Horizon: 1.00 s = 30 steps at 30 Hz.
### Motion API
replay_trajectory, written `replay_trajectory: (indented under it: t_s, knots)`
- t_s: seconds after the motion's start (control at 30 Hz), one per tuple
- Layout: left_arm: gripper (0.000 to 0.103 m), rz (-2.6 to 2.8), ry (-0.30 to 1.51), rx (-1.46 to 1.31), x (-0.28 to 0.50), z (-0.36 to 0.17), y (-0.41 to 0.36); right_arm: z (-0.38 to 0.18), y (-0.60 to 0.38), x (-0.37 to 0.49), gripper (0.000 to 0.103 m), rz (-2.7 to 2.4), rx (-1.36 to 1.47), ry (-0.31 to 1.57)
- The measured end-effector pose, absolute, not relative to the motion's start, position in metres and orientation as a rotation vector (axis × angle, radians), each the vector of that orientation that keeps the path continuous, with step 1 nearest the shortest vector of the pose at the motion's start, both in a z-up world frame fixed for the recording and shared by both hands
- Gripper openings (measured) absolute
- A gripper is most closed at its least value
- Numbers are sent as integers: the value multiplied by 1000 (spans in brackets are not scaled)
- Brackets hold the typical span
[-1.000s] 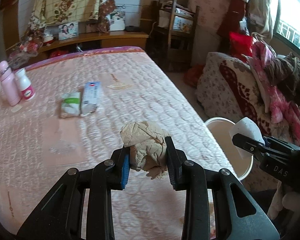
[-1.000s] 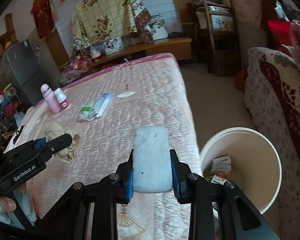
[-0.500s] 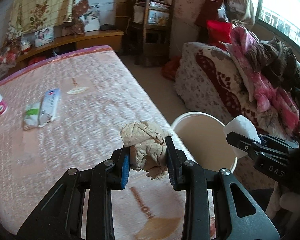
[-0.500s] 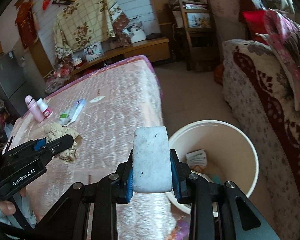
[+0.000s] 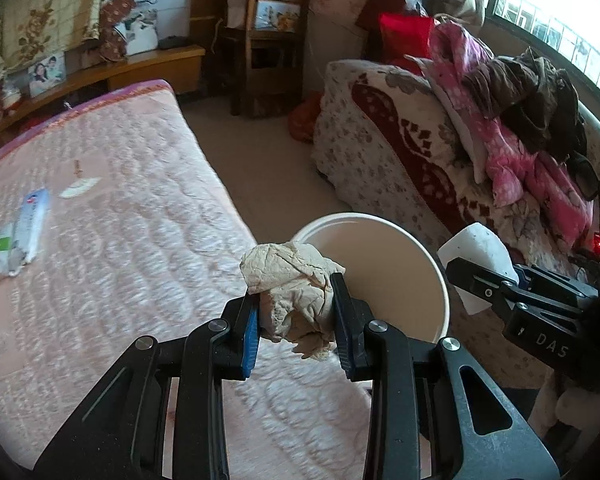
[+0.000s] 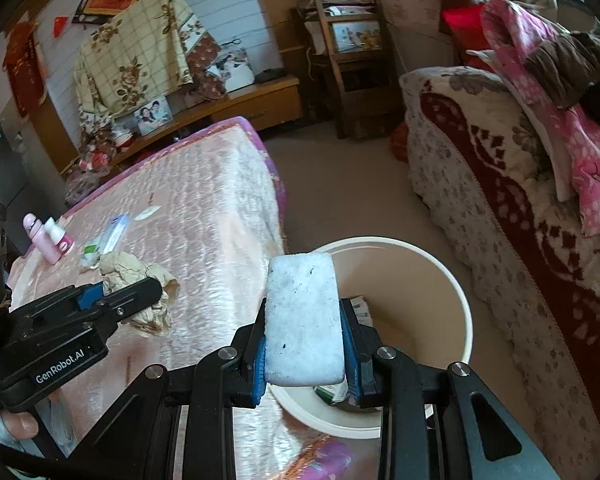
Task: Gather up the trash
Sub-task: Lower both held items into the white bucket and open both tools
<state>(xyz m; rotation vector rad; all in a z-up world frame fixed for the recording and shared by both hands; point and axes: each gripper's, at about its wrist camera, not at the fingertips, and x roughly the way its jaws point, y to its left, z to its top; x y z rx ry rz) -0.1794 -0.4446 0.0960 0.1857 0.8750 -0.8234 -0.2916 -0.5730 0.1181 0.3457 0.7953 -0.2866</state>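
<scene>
- The left gripper [image 5: 294, 312] is clamped on a crumpled beige paper wad [image 5: 292, 280]; its blue-padded fingers [image 5: 251, 332] press the wad from both sides.
- In the left wrist view the wad hangs over the edge of the bed [image 5: 120, 220], right at the near rim of the bucket [image 5: 440, 280].
- The right gripper [image 6: 306, 344] is clamped on a white foam block [image 6: 302, 320], which stands upright between its fingers [image 6: 260, 360].
- In the right wrist view the block is above the near side of the bucket [image 6: 440, 264].
- The bucket is cream-coloured and stands on the floor between the bed and a sofa [image 6: 500, 208]. Some packaging [image 6: 360, 308] lies inside it.
- On the bed, well apart from the grippers, lie a blue-and-white box [image 5: 34, 216] and a green-and-white packet [image 5: 2, 248], side by side.
- Two pink-and-white bottles [image 6: 50, 236] stand farther along the bed.
- A fingertip [image 6: 20, 426] of the person's hand shows under the left gripper in the right wrist view.
</scene>
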Motion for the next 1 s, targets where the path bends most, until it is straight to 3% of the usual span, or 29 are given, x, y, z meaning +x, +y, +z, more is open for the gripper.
replay_trajectory:
  t_s: [1.0]
  knots:
    - [32,-928,975,175,-171,57,-503,81,-624,-290,29,-371,415,848]
